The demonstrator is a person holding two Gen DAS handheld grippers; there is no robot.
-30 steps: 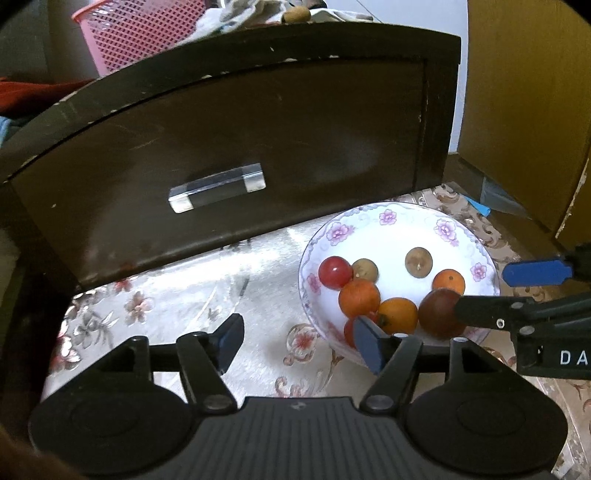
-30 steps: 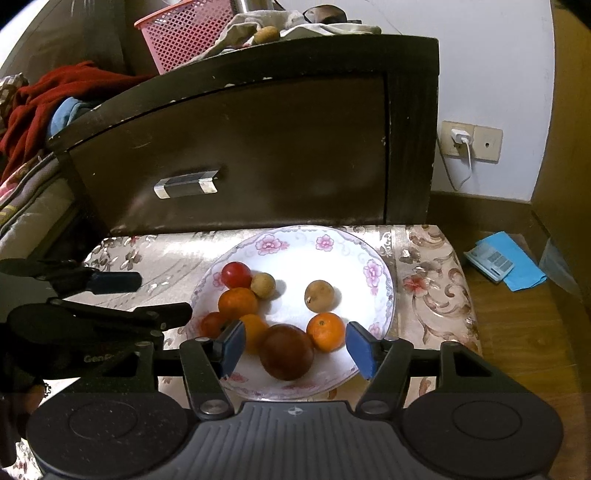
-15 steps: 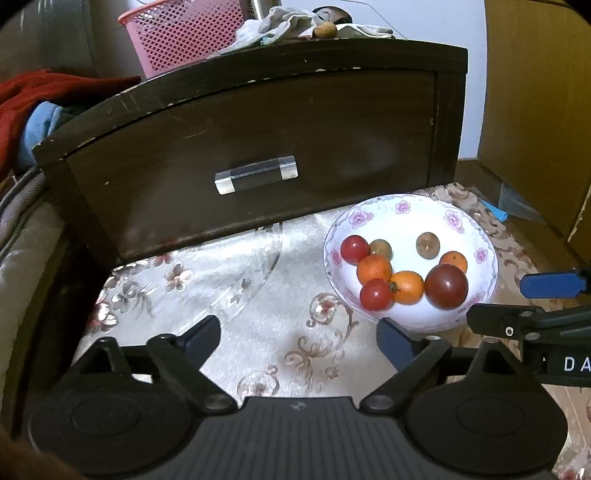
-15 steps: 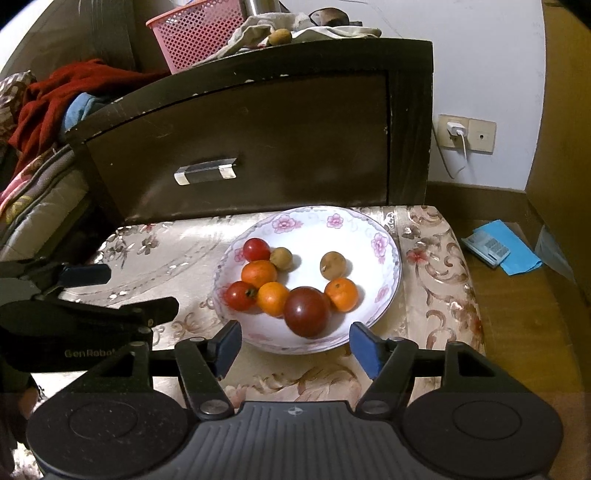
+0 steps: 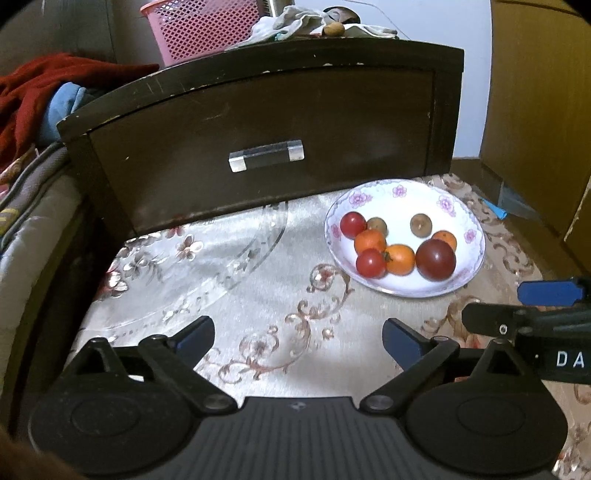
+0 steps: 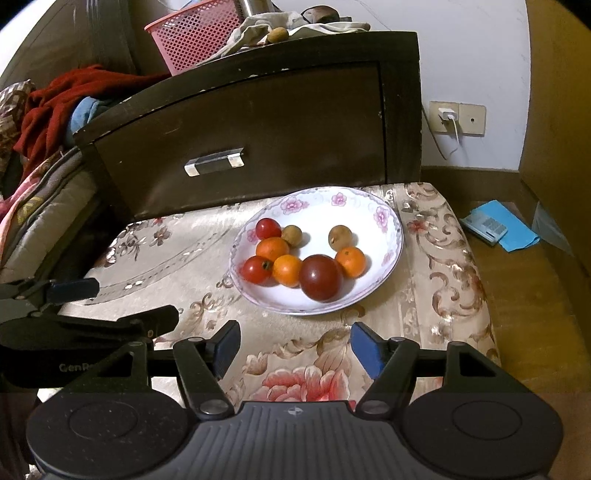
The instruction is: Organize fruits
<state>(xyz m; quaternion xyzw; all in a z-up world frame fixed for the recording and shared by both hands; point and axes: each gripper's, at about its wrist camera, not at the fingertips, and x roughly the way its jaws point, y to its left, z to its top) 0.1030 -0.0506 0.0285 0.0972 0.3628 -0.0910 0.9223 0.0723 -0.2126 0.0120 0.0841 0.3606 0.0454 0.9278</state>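
Sitting on the floral cloth [image 6: 436,258] in front of a dark wooden drawer front [image 6: 258,140] is a white bowl with pink flowers on the rim [image 6: 384,216], and that's where all the fruit is right now. Inside it: a big dark red tomato [image 6: 320,277] near the front, two small red tomatoes [image 6: 256,269], three little oranges [image 6: 287,270] and two brownish round fruits [image 6: 340,237] toward the back. The dark tomato touches the oranges on either side of it, and the front orange is pressed up against one of the small red tomatoes.

Both grippers hang back from the bowl, over the cloth. The left gripper [image 5: 298,339] has its jaws spread really wide, they've just been opening, and only patterned cloth shows between them. It sits off to the left of the bowl, with a clear glass plate [image 5: 255,254] lying on the cloth ahead of it. The right gripper [image 6: 295,345] is parted too, somewhat narrower, its jaws having crept open a bit as well, nothing between them but cloth, and it points pretty much straight at the bowl.

Up on top of the cabinet there's a pink mesh basket [image 6: 195,37] and some crumpled fabric [image 6: 258,26].
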